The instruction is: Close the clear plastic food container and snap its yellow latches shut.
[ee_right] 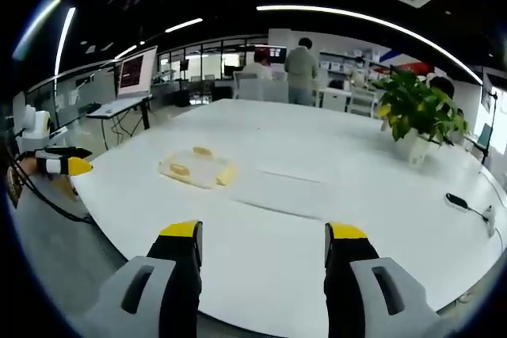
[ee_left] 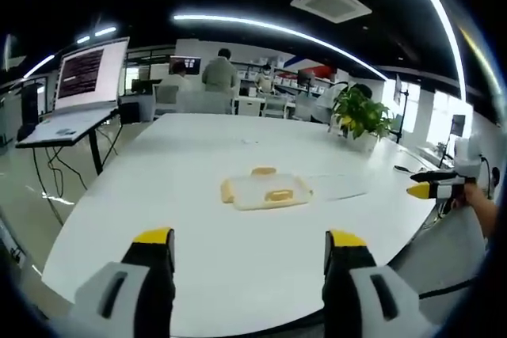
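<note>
food container [ee_left: 265,191] too distant to show lid gap, latch state unreadable, laptop screen [ee_left: 89,74] text illegible

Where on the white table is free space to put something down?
Bare table lies between the container and the potted plant, and between the container and the near edge. Only the container's spot, the plant and a black cable are occupied.

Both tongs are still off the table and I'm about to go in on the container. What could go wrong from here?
1. The container is clear and low on a white table, so its edges are hard to see; an approach may miss or nudge it.
2. It sits loose on the smooth top, so pressing one yellow latch might slide it.
3. The left tongs and right tongs, both open, come from opposite sides and might collide.
</note>
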A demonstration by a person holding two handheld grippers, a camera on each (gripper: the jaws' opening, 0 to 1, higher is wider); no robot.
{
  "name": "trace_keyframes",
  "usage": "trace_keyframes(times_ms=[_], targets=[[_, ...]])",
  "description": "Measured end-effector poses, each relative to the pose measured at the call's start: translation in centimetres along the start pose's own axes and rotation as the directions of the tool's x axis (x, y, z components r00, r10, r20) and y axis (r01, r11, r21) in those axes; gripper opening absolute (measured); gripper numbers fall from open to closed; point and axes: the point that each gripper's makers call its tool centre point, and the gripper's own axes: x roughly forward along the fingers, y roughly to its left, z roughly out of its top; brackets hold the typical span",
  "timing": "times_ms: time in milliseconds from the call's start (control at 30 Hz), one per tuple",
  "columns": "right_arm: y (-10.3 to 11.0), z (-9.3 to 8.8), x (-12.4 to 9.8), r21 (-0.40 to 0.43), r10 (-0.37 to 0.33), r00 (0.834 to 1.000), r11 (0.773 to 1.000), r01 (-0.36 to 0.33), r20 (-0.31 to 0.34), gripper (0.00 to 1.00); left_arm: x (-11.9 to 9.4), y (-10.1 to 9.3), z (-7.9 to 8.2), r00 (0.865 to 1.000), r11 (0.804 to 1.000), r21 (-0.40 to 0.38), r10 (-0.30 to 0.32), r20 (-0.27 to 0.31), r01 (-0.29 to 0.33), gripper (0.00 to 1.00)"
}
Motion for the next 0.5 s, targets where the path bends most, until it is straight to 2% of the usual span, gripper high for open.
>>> trace_keyframes(times_ms=[167, 233, 267, 367, 500], targets=[[0.2, 0.0, 0.0, 0.006, 0.011, 1.0, 1.0, -0.011, -0.006, 0.62, -0.2, 0.2, 0.2, 1.0, 1.0, 0.013, 0.016, 0.012, -0.017, 0.73], [0.3, 0.9, -0.3, 0.003, 0.012, 0.999, 1.0, -0.012, 0.047, 0.64, -0.3, 0.2, 0.3, 1.0, 1.0, 0.018, 0.015, 0.016, -0.016, 0.74], [0.4, 1.0, -0.4, 0.034, 0.024, 0.998, 0.999, -0.026, 0.055, 0.66, -0.3, 0.2, 0.4, 1.0, 1.0, 0.021, 0.015, 0.02, -0.016, 0.74], [0.3, 0.7, -0.2, 0.045, 0.026, 0.999, 0.999, -0.027, 0.034, 0.73, -0.3, 0.3, 0.5, 1.0, 0.999, 0.025, 0.021, 0.016, -0.021, 0.76], [0.9, 0.4, 0.1, -0.005, 0.059, 0.998, 0.998, -0.059, -0.008, 0.72, -0.3, -0.2, 1.0, 0.999, 0.999, 0.051, -0.014, 0.03, 0.013, 0.78]])
